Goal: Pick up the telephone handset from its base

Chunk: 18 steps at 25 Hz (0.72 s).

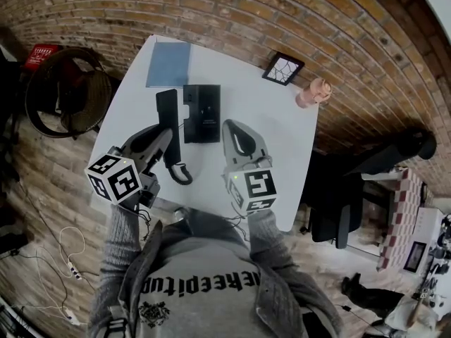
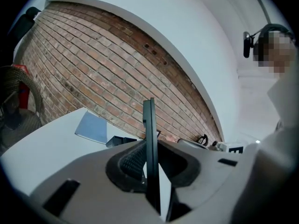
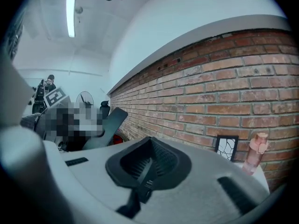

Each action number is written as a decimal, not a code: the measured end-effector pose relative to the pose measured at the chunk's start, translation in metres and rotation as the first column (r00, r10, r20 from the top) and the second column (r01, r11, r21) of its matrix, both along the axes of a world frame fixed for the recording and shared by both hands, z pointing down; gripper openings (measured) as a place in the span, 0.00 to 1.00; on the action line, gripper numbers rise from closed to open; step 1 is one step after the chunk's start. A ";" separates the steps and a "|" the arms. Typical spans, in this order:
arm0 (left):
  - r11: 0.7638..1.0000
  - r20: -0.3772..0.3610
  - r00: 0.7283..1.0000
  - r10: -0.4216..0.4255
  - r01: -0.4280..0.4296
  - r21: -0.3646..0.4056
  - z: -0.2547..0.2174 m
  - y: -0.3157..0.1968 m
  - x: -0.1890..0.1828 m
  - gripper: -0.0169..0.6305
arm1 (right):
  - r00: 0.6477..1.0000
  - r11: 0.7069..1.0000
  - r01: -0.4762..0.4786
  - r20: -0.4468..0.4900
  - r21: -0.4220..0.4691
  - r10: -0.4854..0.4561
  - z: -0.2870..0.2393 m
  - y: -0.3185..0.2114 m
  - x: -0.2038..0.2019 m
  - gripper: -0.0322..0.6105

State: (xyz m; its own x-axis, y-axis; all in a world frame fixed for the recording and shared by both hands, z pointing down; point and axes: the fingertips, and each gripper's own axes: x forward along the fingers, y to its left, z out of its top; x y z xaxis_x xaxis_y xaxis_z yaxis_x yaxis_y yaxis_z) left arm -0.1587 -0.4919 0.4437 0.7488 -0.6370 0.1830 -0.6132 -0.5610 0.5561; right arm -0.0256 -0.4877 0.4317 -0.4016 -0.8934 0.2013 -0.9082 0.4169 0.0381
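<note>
Closest under the camera is the marker cube (image 1: pixel 113 177) of the left gripper (image 1: pixel 165 138), with the cube of the right gripper (image 1: pixel 235 127) beside it.

The left gripper's jaws are closed part way on the handset (image 2: pixel 148 125). In the left gripper view the handset stands on edge as a thin black slab between the ribbed pads, and they press it from both sides. The right gripper is closed with pad against pad and holds nothing. It hovers over the table (image 1: pixel 246 104), just to the right of the base (image 1: pixel 202 113).

In the head view the handset lies along the left side of the base and not on it. From the left gripper view I judge that it is in the air above the table. The hold seems to be on its lower half, but the gripper covers that part. The cord (image 1: pixel 180 173) hangs in a curl below, near the table edge.

I judge the handset to be light, stiff plastic with a smooth and somewhat slippery shell. It is not fragile, but it could turn in a narrow grip. The best place to hold it is the slim middle bar, across its flat faces. The cord will probably pull back toward the base when it stretches, so the grip must be firm.
</note>
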 end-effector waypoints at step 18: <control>0.981 0.014 0.995 -0.097 0.093 0.171 -0.052 0.044 -0.029 0.14 | 0.999 0.995 -0.024 -0.023 0.096 0.027 -0.043 0.048 -0.009 0.06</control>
State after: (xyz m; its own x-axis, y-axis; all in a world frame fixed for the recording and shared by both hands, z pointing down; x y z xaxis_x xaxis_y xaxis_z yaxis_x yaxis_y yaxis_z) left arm -0.1873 -0.4483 0.3921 0.6807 -0.7280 0.0818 -0.6790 -0.5851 0.4434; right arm -0.0342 -0.4401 0.3885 -0.3745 -0.9189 0.1240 -0.9167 0.3870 0.0991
